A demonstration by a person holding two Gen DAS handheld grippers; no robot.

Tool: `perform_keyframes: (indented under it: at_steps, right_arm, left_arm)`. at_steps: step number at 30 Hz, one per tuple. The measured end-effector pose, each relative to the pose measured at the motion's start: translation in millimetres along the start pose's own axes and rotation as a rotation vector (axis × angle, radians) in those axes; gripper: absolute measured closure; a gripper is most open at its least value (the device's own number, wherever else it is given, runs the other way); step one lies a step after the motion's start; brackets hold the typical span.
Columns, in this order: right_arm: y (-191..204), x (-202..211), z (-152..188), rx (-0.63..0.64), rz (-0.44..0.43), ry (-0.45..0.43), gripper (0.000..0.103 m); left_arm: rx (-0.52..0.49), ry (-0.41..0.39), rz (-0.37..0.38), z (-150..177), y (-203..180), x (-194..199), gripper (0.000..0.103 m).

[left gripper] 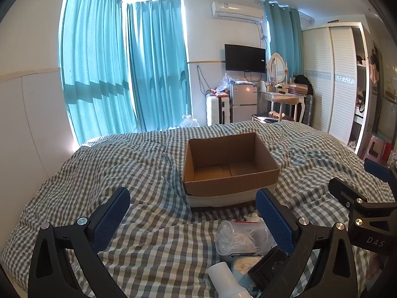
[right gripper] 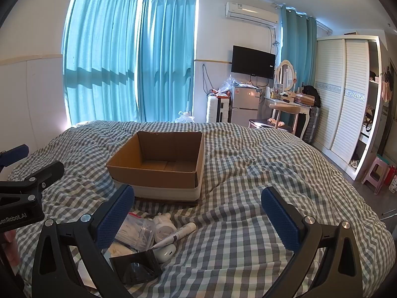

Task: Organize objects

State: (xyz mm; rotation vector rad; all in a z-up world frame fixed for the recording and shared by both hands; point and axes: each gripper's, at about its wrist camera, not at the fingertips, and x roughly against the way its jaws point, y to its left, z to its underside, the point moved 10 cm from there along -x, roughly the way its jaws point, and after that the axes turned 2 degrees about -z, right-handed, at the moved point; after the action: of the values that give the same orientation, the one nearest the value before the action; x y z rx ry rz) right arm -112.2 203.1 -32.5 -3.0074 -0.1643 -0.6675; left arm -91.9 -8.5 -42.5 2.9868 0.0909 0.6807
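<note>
Marker pen (right gripper: 177, 236) only in right wrist view

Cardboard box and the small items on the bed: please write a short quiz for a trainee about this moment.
1. True or false: the cardboard box holds items.
2. Which lies nearest the white tube? A) pink stool B) clear container C) suitcase
3. Fill in: both the left gripper and the right gripper are ____.

Key: 1 false, it looks empty; 2 B; 3 open.
</note>
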Motion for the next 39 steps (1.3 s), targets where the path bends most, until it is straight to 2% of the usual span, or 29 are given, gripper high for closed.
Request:
perform_keyframes:
  at_steps: [12,39]
  right_arm:
    - [3,2,-4,0.008,-0.001,0.0,0.0]
    - [10,-1,4,0.019,-0.008,0.007,0.0]
  left_arm:
    - [0.005,-0.005,0.011,0,-1,1,0.0]
    - [-0.003,-0.018,-0.02,-1,2,5,0.0]
